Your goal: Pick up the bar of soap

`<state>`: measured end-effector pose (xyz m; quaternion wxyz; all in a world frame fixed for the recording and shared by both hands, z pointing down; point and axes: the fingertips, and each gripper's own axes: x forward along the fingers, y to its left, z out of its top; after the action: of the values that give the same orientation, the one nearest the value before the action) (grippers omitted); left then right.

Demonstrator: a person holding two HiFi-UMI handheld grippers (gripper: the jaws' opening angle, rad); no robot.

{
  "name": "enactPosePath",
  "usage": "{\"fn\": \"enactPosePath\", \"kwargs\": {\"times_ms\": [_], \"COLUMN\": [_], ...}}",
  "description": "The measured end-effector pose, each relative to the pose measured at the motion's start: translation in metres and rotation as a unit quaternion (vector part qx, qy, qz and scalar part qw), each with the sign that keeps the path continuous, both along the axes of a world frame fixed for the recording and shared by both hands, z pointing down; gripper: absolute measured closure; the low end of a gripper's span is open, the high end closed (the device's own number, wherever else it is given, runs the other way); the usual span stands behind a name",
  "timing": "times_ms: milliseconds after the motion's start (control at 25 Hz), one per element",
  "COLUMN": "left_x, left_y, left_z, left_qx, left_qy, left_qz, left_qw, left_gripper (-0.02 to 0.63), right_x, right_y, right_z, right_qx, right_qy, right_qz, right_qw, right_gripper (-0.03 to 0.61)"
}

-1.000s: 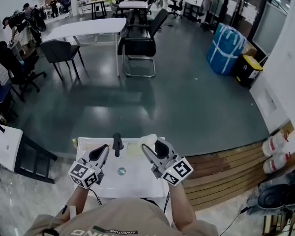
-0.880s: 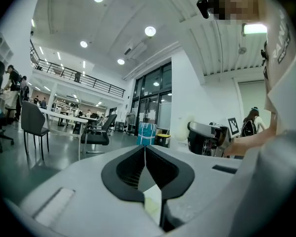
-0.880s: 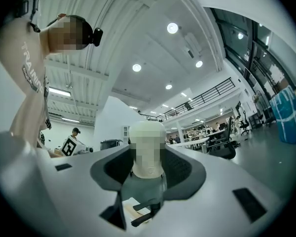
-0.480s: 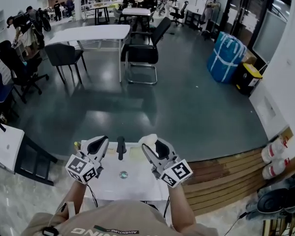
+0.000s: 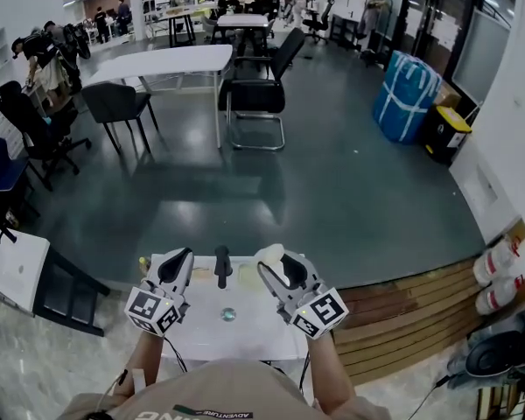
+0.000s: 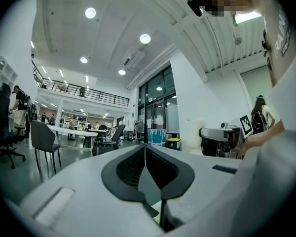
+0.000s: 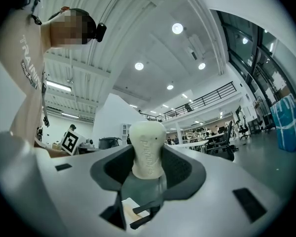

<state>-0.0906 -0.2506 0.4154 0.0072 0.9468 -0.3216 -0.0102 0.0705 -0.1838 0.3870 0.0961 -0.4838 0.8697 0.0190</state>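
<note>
soap bar (image 7: 147, 147), pale cream with embossed lettering, sits pinched in right claw (image 7: 148, 171); left claw (image 6: 145, 158) closed, empty.

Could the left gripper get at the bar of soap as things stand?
Probably only at its free end: the bar of soap is clamped in the right gripper, and the left gripper is shut, with the faucet between them.
</note>
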Motion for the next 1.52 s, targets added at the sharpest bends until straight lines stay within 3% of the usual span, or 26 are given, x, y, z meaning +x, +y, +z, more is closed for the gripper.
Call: {"fn": "enactPosePath", "kwargs": {"times_ms": [480, 1520], "left_x": [-0.007, 0.009], "left_y": [-0.011, 0.001], "left_z": [0.019, 0.029], "left_qx": [-0.026, -0.036], "left_qy": [0.012, 0.006], "left_qz": [-0.009, 0.008], "left_qw": [0.9995, 0.9993], "left_gripper": [0.621, 0.621], "right_x": [0.003, 0.012], "right_y": [0.004, 0.008], "right_z": [0.005, 0.023], "right_qx": [-0.003, -0.017], "right_qy": [0.005, 0.025], "right_qz": [0.017, 0.03], "right_qw": [1.0, 0.999], "right_gripper": [0.398, 0.399]}}
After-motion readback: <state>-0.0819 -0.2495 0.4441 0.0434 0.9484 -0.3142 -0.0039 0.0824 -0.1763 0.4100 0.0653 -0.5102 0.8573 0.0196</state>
